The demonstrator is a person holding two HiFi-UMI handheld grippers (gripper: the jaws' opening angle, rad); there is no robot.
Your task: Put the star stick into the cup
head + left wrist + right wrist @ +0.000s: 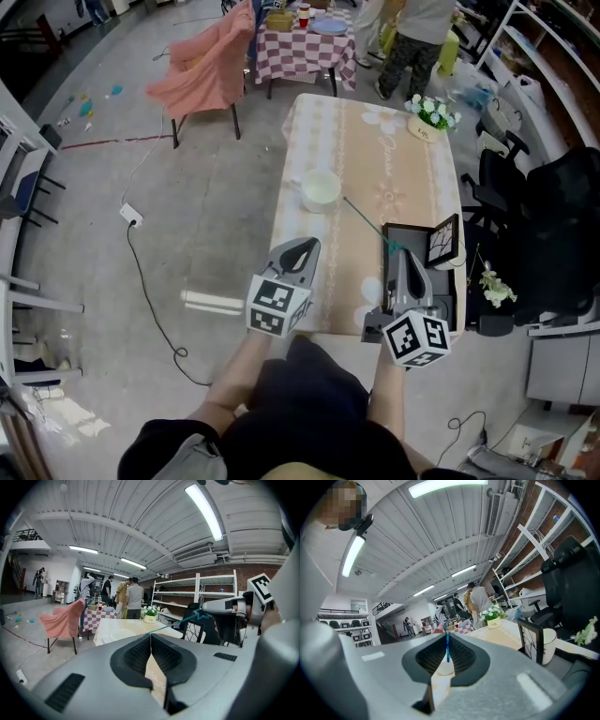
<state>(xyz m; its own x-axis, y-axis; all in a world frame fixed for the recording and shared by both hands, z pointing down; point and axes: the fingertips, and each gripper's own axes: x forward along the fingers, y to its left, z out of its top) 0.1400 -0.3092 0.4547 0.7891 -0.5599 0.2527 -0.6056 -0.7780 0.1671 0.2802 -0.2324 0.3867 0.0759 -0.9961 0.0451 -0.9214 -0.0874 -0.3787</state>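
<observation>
Teal star stick pinched by right claw (left claw pressed together) near cup.

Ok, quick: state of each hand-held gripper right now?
Left hand-held gripper: closed, empty.
Right hand-held gripper: closed on the star stick.

The star stick, a thin teal rod with a small star at one end, was pinched near that star end between the closed jaws of the right gripper. It reached forward and left from them. Its free tip ended just beside the cup, white, wide and upright, ahead of the left gripper.
</observation>
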